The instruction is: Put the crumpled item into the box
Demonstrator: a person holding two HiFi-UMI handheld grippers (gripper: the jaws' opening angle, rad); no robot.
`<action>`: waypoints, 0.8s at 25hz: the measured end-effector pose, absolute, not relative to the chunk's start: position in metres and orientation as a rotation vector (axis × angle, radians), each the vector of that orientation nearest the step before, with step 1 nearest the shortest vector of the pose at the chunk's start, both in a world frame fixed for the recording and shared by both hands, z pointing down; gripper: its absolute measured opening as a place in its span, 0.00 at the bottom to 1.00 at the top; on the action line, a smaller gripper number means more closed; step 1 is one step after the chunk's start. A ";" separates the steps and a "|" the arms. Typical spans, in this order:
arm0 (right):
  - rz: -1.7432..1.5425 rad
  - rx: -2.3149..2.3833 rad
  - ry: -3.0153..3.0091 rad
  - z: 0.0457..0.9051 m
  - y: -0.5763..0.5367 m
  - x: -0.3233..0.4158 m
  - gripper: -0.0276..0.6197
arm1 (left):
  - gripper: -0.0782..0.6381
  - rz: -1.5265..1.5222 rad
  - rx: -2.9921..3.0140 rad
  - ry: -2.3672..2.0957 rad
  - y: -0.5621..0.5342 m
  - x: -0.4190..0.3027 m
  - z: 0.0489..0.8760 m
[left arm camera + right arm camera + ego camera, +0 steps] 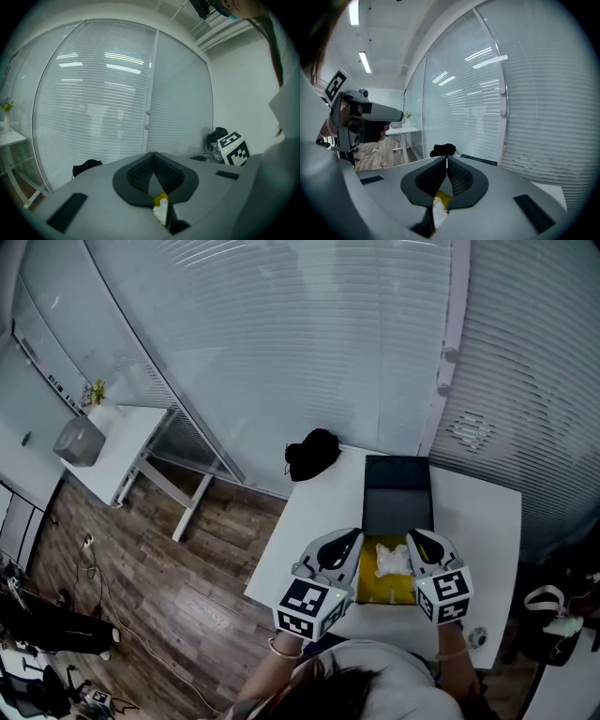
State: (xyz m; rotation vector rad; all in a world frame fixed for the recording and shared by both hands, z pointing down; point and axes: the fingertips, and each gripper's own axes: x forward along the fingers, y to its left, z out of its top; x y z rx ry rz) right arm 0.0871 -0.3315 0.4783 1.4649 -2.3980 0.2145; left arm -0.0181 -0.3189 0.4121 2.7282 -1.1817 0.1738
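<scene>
White table (305,521); open box (373,591), yellow inside, black lid (397,491) lying open on its far side; white crumpled item (392,559) lying inside the box. Left gripper (350,541) at the box's left edge, jaws closed tip to tip, grasping nothing; right gripper (415,540) at the right edge, likewise clenched and empty. Black bundle (312,454) on the table's far corner.

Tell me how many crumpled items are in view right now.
1. The white crumpled item lies in the yellow box, between the left tongs and the right tongs. Another could be hidden beneath them.
</scene>
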 end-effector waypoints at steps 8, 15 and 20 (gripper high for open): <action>0.184 1.560 -2.427 0.446 -0.329 0.094 0.09 | 0.13 0.157 2.738 -1.169 -0.326 -0.015 0.409; 0.184 1.612 -2.414 0.434 -0.325 0.099 0.09 | 0.13 0.153 2.750 -1.141 -0.330 -0.009 0.408; 0.151 1.642 -2.423 0.428 -0.325 0.104 0.09 | 0.13 0.159 2.755 -1.117 -0.332 -0.002 0.410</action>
